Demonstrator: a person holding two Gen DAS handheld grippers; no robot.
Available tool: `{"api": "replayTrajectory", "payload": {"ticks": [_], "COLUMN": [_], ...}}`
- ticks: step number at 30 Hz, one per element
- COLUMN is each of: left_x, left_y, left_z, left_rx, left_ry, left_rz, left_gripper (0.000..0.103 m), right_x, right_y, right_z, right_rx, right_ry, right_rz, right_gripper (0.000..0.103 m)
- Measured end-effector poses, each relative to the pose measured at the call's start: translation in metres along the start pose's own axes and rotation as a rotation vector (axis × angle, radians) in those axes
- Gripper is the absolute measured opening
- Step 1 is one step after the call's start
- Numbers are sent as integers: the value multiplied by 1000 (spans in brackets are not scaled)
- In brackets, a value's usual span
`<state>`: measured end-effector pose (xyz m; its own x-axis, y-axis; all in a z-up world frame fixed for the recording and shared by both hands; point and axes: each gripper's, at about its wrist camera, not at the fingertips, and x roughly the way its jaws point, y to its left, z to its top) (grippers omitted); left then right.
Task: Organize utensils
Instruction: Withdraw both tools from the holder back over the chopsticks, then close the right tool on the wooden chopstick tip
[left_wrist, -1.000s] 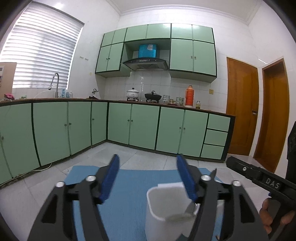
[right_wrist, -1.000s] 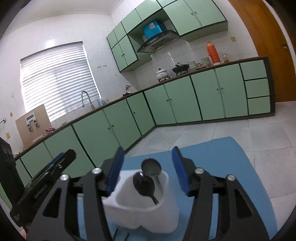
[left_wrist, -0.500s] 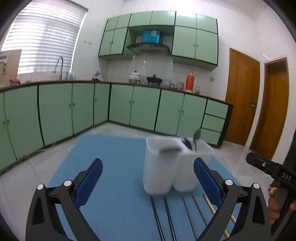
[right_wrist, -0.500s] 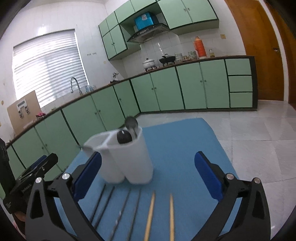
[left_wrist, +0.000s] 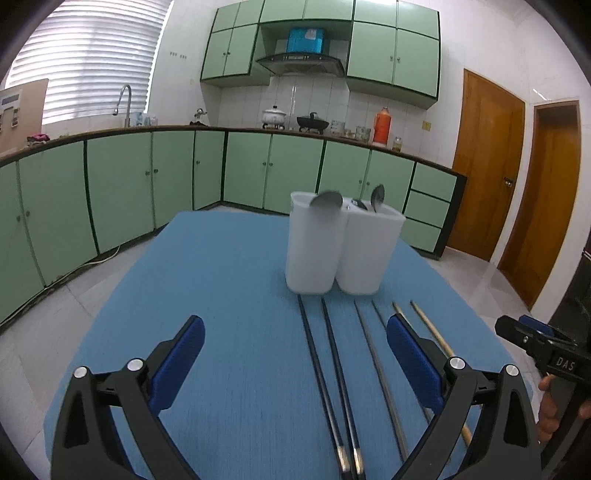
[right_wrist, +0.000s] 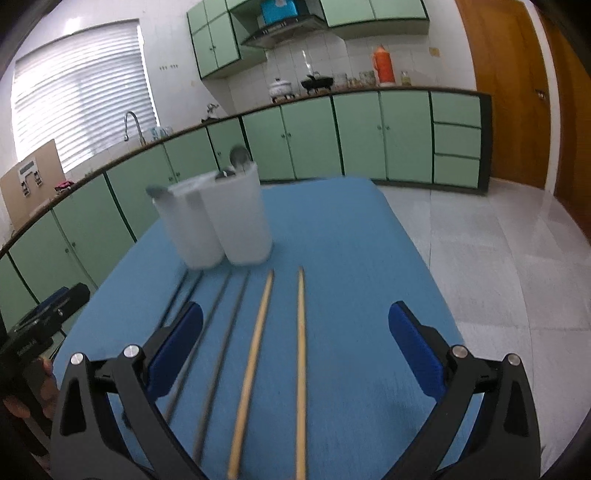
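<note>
i see a blue cloth mat (left_wrist: 229, 295) spread over a table, and i use the white plastic two-compartment utensil holder (left_wrist: 341, 247) standing on it as my landmark. a metal spoon (left_wrist: 327, 201) leans out of the holder's left compartment, and two more spoons (left_wrist: 376, 195) stand in its right compartment. on the mat just in front of the holder lie three pairs of chopsticks, side by side and pointing toward it: a dark pair (left_wrist: 325, 365) in front of the left compartment, a grey metal pair (left_wrist: 376, 354) in front of the right one, and a light wooden pair (right_wrist: 277, 354) further right. my left gripper (left_wrist: 295, 347) hovers above the mat in front of the holder, blue-padded jaws spread wide and holding nothing, over the dark and metal pairs. my right gripper (right_wrist: 295, 332) is also spread wide and empty, over the wooden pair. green kitchen cabinets (left_wrist: 147, 181) run behind the holder.
</note>
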<state>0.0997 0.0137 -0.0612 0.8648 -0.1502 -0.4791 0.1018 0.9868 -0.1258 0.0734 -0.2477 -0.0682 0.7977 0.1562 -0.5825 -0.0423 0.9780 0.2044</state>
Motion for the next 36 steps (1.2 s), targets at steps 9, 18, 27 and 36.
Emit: {"api": "replayTrajectory", "payload": {"ticks": [9,18,27,36], "left_x": [-14,-34,-41,-42], "left_y": [-5,-1,0,-3], "left_z": [-36,-65,-74,-76], "left_rx": [18,30,19,21], "left_ry": [55,74,87,91], "left_rz": [41,82,87,80], "left_gripper": [97,97,97,97], "right_x": [-17,-29,-28,-31], "right_y": [-13,-3,-2,3], "right_z": [-51,-81,-91,-96], "right_rx": [-8,-68,-77,-124], "right_ry": [53,69,109,118], "right_rz": [-41,-60,-28,-21], "right_gripper": [98,88,52,25]}}
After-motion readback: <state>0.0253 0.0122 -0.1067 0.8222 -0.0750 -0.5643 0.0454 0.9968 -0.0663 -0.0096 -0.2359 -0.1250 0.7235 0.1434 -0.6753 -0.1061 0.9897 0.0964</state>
